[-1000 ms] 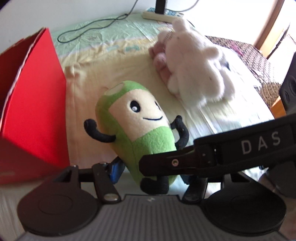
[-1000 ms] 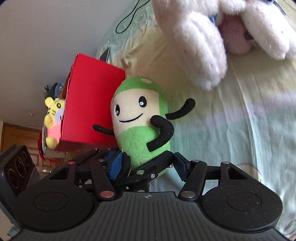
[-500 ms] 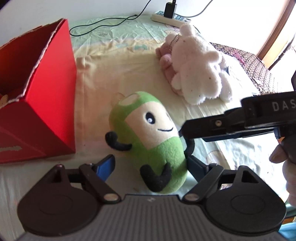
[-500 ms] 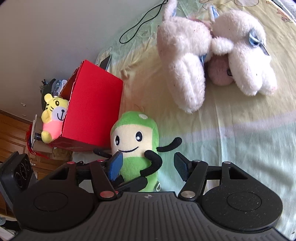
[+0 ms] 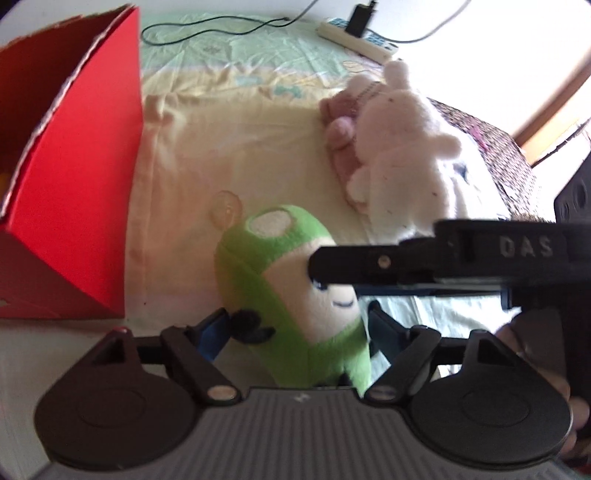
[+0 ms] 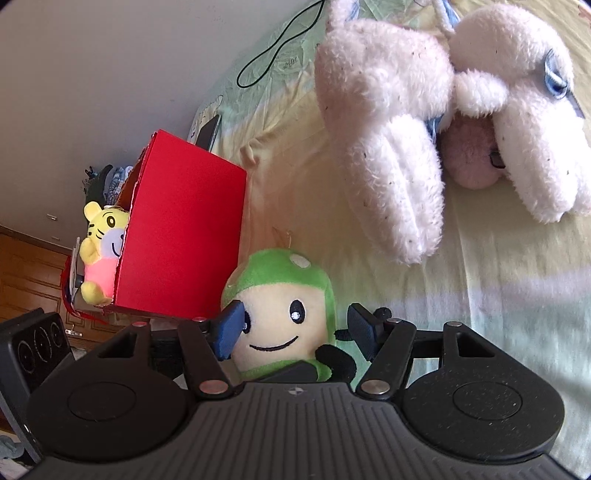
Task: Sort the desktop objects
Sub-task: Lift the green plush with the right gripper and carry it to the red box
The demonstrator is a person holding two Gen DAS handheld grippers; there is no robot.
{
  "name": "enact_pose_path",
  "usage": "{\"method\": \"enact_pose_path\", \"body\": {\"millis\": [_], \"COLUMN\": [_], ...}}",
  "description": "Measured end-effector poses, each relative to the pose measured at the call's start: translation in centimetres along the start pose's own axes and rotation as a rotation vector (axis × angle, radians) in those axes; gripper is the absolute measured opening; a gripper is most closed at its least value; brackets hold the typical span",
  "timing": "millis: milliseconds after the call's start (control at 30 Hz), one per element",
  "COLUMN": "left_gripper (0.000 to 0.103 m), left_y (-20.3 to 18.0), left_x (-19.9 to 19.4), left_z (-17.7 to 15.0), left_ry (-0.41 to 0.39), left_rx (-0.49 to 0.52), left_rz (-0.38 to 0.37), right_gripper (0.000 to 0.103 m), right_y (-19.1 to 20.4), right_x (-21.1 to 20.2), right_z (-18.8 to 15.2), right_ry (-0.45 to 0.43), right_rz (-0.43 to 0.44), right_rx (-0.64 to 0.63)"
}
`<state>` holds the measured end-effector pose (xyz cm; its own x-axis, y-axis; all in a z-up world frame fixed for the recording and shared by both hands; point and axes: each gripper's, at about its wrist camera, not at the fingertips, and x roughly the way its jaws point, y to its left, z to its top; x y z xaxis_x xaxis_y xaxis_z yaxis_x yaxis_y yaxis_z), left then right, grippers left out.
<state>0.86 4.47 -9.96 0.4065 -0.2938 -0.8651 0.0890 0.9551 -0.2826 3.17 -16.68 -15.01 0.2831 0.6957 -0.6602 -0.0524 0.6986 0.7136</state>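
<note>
Green plush doll (image 5: 295,295), one item, lying on the pale bedsheet (image 5: 240,147) just right of the red cardboard box (image 5: 81,184). We find it between the blue-padded fingers of both tools at once. Left gripper (image 5: 295,332): its jaws have just been closing, the doll's lower body sits between them, the left pad by its black arm, the right pad close by its flank; we cannot tell whether either presses. Right gripper (image 6: 295,332): fingers (image 6: 229,328) moderately wide, flanking the doll's face, the left pad at its cheek, the right pad clear of it. Also noted: white plush rabbit (image 6: 424,129) farther up the sheet; yellow tiger toy (image 6: 99,254) in the box; power strip (image 5: 354,35) at the far edge.
</note>
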Motion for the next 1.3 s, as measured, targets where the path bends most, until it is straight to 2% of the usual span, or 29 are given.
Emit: {"method": "enact_pose_path", "body": {"millis": [100, 200, 467, 667, 833, 1000, 1133, 1300], "left_gripper": [0.078, 0.078, 0.077, 0.077, 0.077, 0.077, 0.077, 0.077], "left_y": [0.2, -0.2, -2.7, -4.5, -5.5, -4.4, -2.2, 2.4], "left_x": [0.3, 0.3, -0.9, -3.9, -8.1, -12.5, -15.6, -17.8], "left_z": [0.3, 0.1, -0.6, -0.4, 0.7, 2.5, 4.0, 5.3], "left_ry": [0.002, 0.000, -0.030, -0.121, -0.241, -0.366, -0.439, -0.478], "left_rx": [-0.015, 0.003, 0.073, 0.126, 0.163, 0.192, 0.209, 0.222], "left_rz": [0.008, 0.016, 0.003, -0.013, -0.011, 0.000, 0.041, 0.116], "right_gripper": [0.065, 0.061, 0.060, 0.060, 0.060, 0.061, 0.061, 0.062], "right_y": [-1.0, -1.6, -1.3, -0.5, 2.3, 6.3, 9.5, 13.7], "right_x": [0.4, 0.2, -2.7, -6.1, -8.6, -9.7, -9.0, -4.9], "right_z": [0.1, -0.4, -2.1, -2.5, -2.1, -0.7, 0.4, 1.3], "right_ry": [0.032, 0.050, 0.028, -0.050, -0.140, -0.227, -0.272, -0.290], "right_rz": [0.058, 0.097, 0.101, 0.146, 0.196, 0.248, 0.295, 0.355], "right_rx": [0.089, 0.126, 0.081, 0.046, -0.031, -0.113, -0.161, -0.172]}}
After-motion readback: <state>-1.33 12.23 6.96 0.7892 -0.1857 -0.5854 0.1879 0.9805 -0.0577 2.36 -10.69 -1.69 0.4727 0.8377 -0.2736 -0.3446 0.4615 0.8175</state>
